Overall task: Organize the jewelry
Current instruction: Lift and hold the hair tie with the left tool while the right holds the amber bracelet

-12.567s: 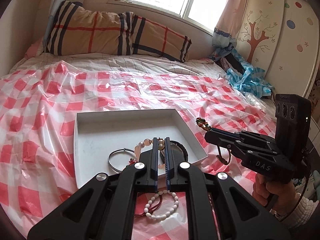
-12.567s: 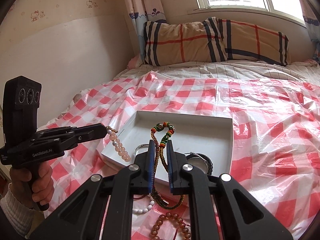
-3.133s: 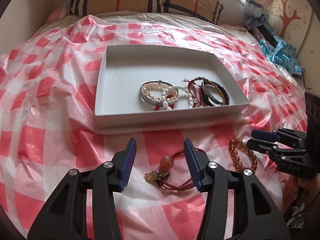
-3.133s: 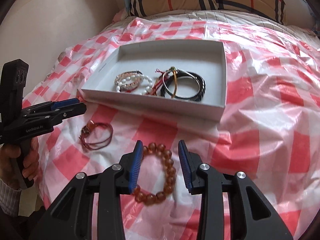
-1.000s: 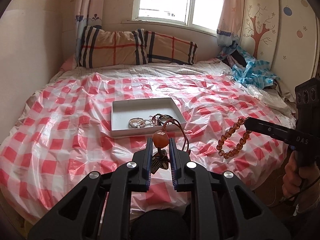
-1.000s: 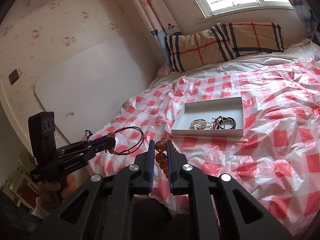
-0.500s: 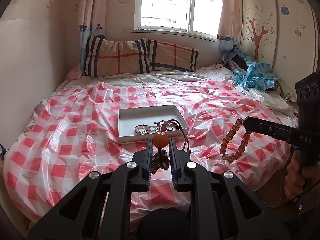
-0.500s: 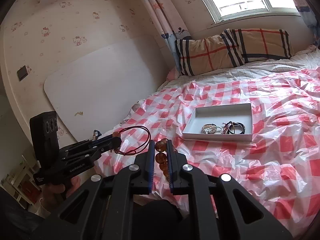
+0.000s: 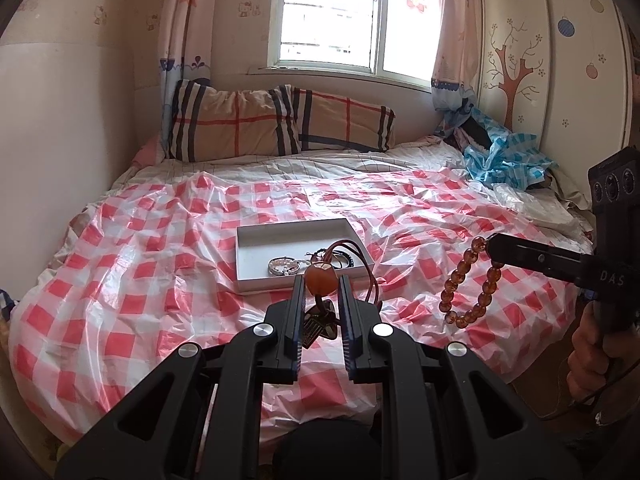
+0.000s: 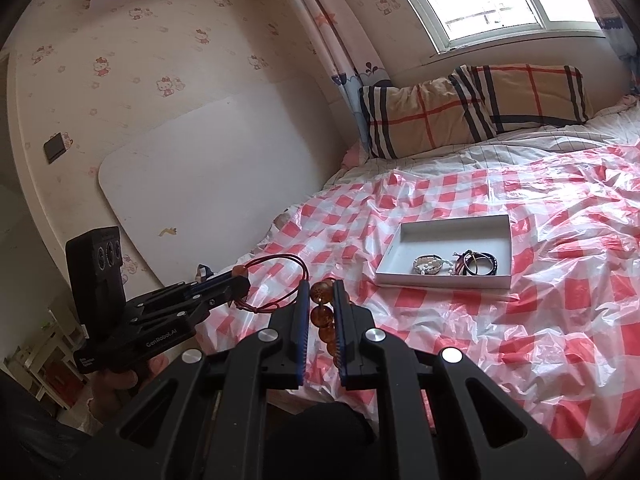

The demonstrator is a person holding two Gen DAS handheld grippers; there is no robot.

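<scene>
My left gripper [image 9: 320, 280] is shut on a red cord bracelet with an orange bead [image 9: 319, 278] and dangling charms; it also shows in the right wrist view [image 10: 276, 284]. My right gripper [image 10: 321, 286] is shut on an amber bead bracelet [image 10: 322, 314], which hangs from its tip in the left wrist view [image 9: 468, 284]. Both are held high and well back from the white tray [image 9: 256, 236] on the bed, which holds several bracelets [image 10: 452, 265].
The bed has a red-and-white checked plastic sheet [image 9: 132, 292]. Plaid pillows [image 9: 276, 124] lie under the window. Blue checked plastic [image 9: 504, 160] sits at the far right by a wardrobe. A white board [image 10: 200, 184] leans on the left wall.
Both grippers have pulled a little further back and up from the bed with their bracelets still held. The tray looks smaller and farther away.
</scene>
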